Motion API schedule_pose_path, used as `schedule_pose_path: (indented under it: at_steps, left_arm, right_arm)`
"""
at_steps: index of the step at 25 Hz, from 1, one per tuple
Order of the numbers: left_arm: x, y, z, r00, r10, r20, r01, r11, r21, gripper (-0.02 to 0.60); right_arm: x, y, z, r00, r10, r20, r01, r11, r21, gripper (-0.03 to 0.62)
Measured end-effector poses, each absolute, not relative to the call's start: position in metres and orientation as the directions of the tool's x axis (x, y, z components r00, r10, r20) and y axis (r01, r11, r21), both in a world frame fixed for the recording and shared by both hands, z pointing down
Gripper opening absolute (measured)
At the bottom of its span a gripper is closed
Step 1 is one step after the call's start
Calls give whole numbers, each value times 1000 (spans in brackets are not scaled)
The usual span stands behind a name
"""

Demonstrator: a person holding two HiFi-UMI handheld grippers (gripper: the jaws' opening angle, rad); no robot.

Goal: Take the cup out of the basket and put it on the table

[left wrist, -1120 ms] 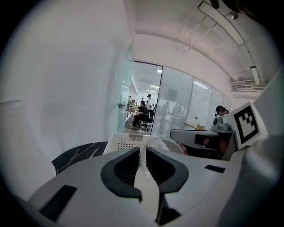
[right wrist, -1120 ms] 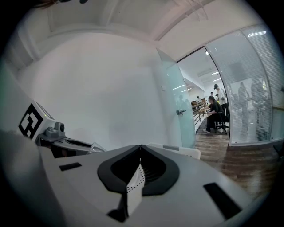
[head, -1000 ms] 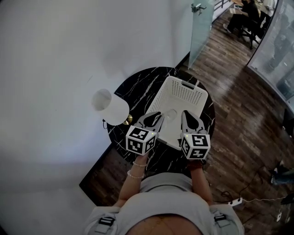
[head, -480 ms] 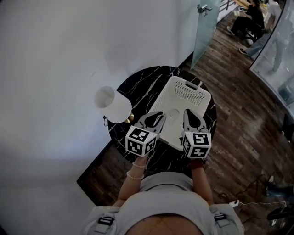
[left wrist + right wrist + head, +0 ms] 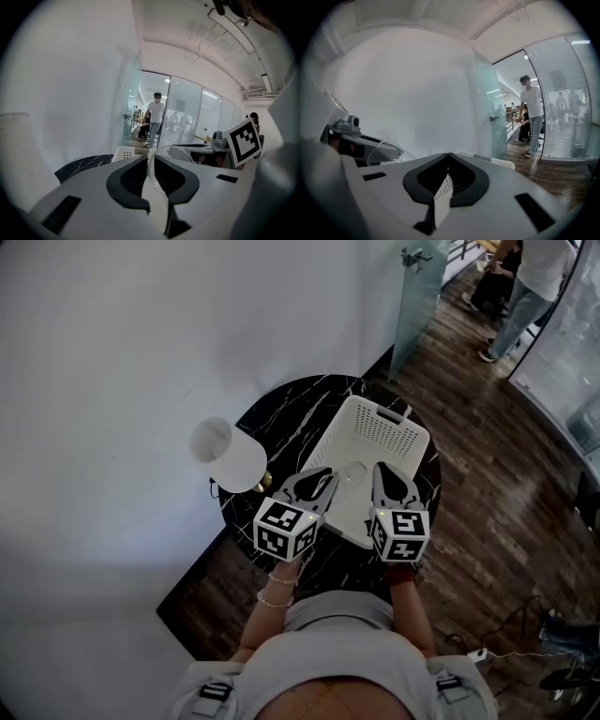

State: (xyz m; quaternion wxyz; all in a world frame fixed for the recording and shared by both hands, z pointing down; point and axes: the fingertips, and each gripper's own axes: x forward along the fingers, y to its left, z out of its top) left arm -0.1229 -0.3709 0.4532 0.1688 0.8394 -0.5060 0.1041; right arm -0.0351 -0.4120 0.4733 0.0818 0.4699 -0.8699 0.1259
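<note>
A clear cup (image 5: 349, 474) stands inside the white perforated basket (image 5: 382, 434) near its front end, on the round black marble table (image 5: 281, 418). My left gripper (image 5: 326, 476) is shut on the cup's left rim. In the left gripper view the thin clear rim (image 5: 174, 147) runs between the closed jaws of that gripper (image 5: 151, 160). My right gripper (image 5: 379, 472) is shut on the basket's side wall, and a strip of perforated white plastic (image 5: 442, 190) shows between its jaws (image 5: 448, 155). The cup (image 5: 376, 146) also shows at the left of the right gripper view.
A white lamp shade (image 5: 225, 456) stands at the table's left edge, close to the white wall. Dark wood floor surrounds the table. A glass door (image 5: 415, 287) is at the back, and a person (image 5: 525, 287) walks in the corridor beyond it.
Both grippers, the cup and the basket are in the same places. A person has walked into view in the corridor at the top right.
</note>
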Motion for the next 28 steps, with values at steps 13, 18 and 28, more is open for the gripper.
schedule_pose_path:
  at_steps: [13, 18, 28]
  left_arm:
    - [-122, -372, 450, 475, -811, 341, -880, -438, 184, 54]
    - [-120, -372, 450, 480, -808, 341, -877, -443, 185, 54]
    - [-115, -374, 454, 487, -801, 348, -874, -449, 189, 54]
  right_arm:
    - [-33, -412, 471, -539, -800, 263, -842, 522, -136, 11]
    - [-31, -412, 469, -537, -803, 259, -843, 521, -134, 11]
    - [-27, -412, 469, -533, -805, 259, -845, 519, -129, 11]
